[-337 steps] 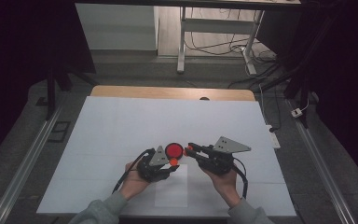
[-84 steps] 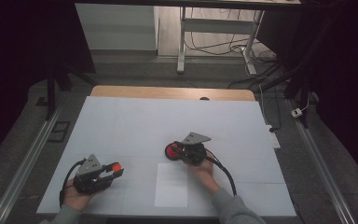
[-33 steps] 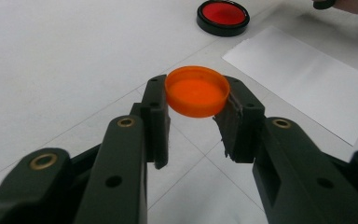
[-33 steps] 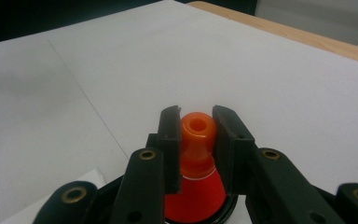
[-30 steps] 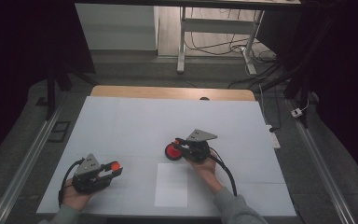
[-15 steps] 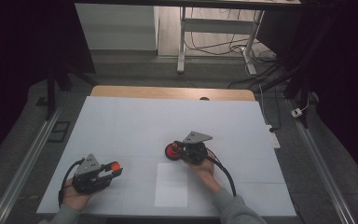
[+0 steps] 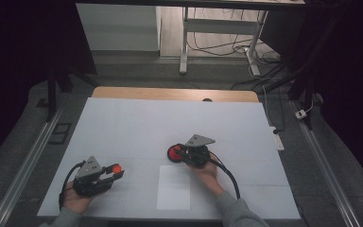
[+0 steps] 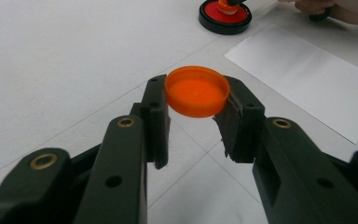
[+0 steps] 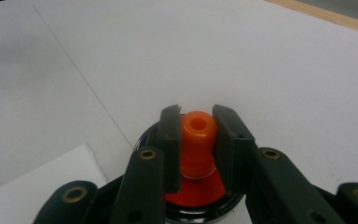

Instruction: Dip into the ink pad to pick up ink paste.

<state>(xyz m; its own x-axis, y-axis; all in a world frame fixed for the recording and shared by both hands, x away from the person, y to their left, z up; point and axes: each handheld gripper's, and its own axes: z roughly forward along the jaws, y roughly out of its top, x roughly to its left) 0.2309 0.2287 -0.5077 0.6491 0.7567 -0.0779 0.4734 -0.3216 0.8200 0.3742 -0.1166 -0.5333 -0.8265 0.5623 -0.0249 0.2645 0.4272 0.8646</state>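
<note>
My left gripper (image 7: 114,172) rests at the table's front left, shut on a flat orange cap (image 7: 116,167). In the left gripper view the cap (image 8: 197,91) sits level between the two pads, just above the table. My right gripper (image 7: 179,152) is near the table's middle, shut on an orange stamp knob (image 9: 198,130) with a hole in its top. The knob stands upright on a red ink pad (image 9: 195,196) in a round black case (image 7: 172,154). That case and the knob also show far off in the left gripper view, the pad (image 8: 224,14) at the top edge.
A white sheet of paper (image 7: 174,187) lies in front of the ink pad, between the two hands. The white table top (image 7: 170,120) spreads wide behind the pad. A wooden edge (image 7: 170,93) runs along the far side. Cables trail from both grippers.
Since the oldest frame my left gripper has drawn away from the pad to the front left with the orange cap. Over the last second neither gripper has visibly moved.
</note>
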